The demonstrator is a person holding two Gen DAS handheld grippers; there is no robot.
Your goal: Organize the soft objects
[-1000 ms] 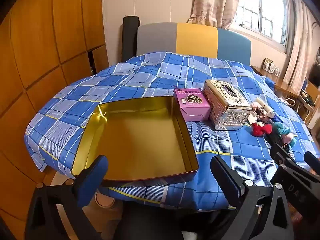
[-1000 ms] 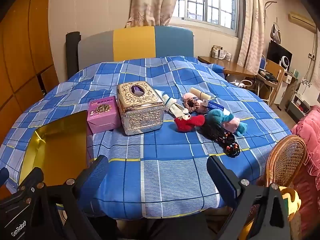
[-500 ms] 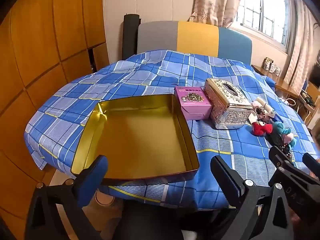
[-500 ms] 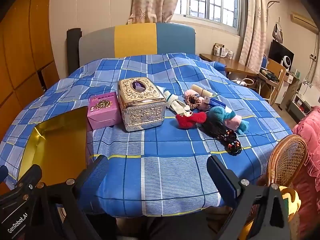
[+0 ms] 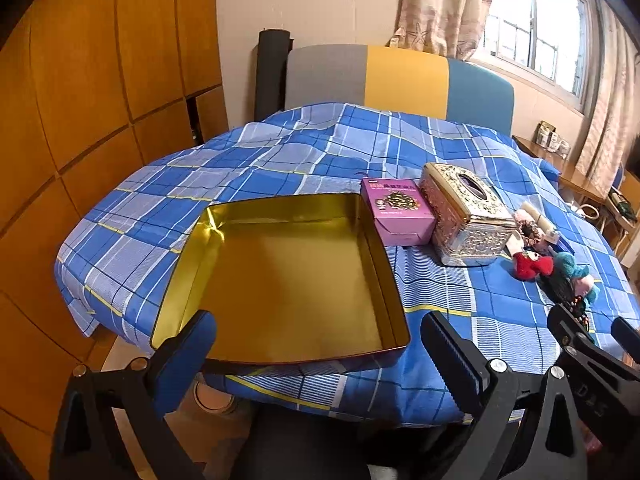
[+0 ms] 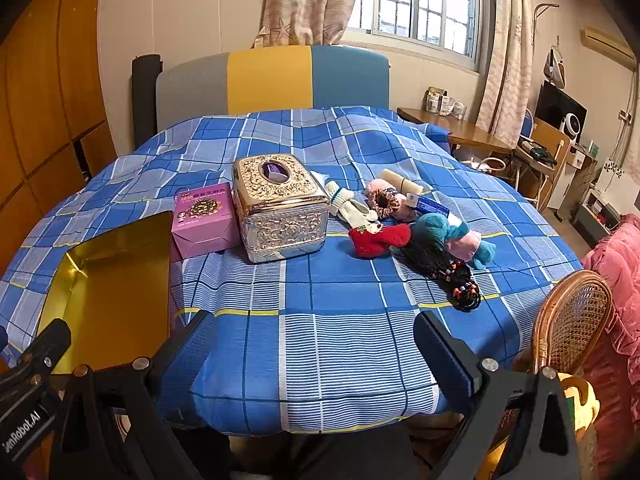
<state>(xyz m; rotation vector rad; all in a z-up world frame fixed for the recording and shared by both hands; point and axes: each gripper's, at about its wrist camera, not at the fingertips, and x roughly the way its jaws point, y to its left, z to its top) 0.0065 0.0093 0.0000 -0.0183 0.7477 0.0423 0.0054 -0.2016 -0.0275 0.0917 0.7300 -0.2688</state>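
Observation:
A heap of soft things lies on the right of the blue checked tablecloth [image 6: 320,300]: a red plush toy [image 6: 378,238], a teal and pink knitted piece [image 6: 452,236], white socks [image 6: 348,204], a pink scrunchie [image 6: 384,200] and a black beaded hair piece [image 6: 448,272]. An empty gold tin tray [image 5: 288,280] sits at the table's near left edge. My left gripper [image 5: 316,340] hangs open just in front of the tray's near rim. My right gripper [image 6: 312,336] is open over the near edge, well short of the red plush toy [image 5: 530,266].
A pink carton [image 6: 204,226] and an ornate silver tissue box [image 6: 280,212] stand side by side between tray and heap. A wicker chair back [image 6: 572,320] rises at the near right. A grey, yellow and blue sofa back [image 6: 272,80] stands behind the table.
Both grippers have drifted slightly forward and tipped a little downward toward the table; the objects sit lower in the views. Nothing on the table has moved, and both stay open.

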